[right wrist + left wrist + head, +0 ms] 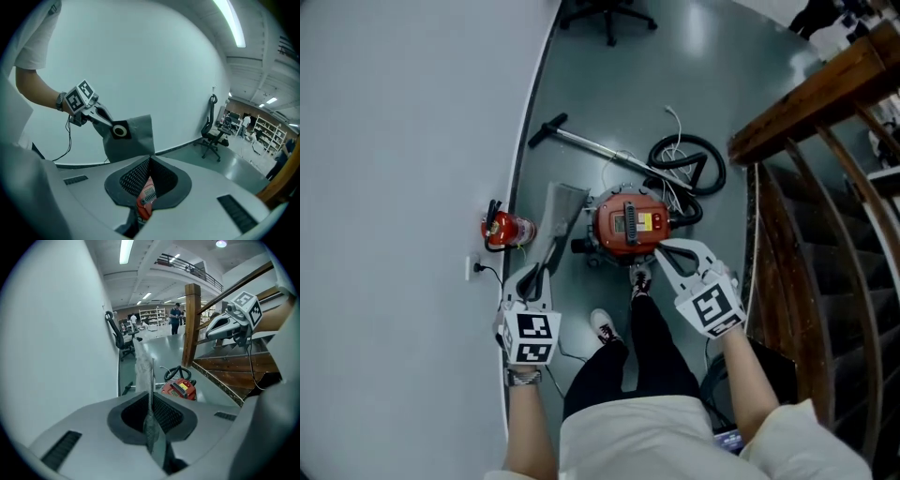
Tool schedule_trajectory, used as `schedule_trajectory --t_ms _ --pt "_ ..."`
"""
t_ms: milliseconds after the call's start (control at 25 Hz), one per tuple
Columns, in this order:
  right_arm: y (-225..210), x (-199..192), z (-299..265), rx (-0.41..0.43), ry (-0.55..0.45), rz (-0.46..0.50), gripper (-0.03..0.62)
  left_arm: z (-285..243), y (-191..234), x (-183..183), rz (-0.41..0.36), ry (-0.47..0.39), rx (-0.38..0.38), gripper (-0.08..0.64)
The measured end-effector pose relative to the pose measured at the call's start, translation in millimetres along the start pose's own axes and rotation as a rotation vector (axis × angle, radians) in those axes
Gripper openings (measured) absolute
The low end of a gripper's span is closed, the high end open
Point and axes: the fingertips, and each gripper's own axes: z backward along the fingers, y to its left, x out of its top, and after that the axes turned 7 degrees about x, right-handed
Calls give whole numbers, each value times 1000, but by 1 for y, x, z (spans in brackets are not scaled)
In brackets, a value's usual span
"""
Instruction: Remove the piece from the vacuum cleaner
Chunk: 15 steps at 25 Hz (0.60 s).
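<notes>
Left gripper (542,272): we find its jaws clamped on the grey dust bag (560,214), which hangs in the air.
Right gripper (664,248): jaws together, nothing between them.
Red vacuum cleaner (628,225): on the floor (609,103), apart from the bag.

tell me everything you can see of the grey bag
The bag is a flat grey pouch of felt-like fabric. Near one upper corner sits a black square collar with a pale-ringed round hole. It is out of the red vacuum and hangs limp in the air. The left gripper is shut on it by the collar. Nothing else is seen touching it, though its lower edge is hidden in the right gripper view.
</notes>
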Motion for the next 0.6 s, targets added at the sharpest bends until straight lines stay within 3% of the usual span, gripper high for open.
schedule_trajectory --t_ms 600 --pt "-1 106 105 -109 -83 185 28 101 -3 102 -98 -204 19 31"
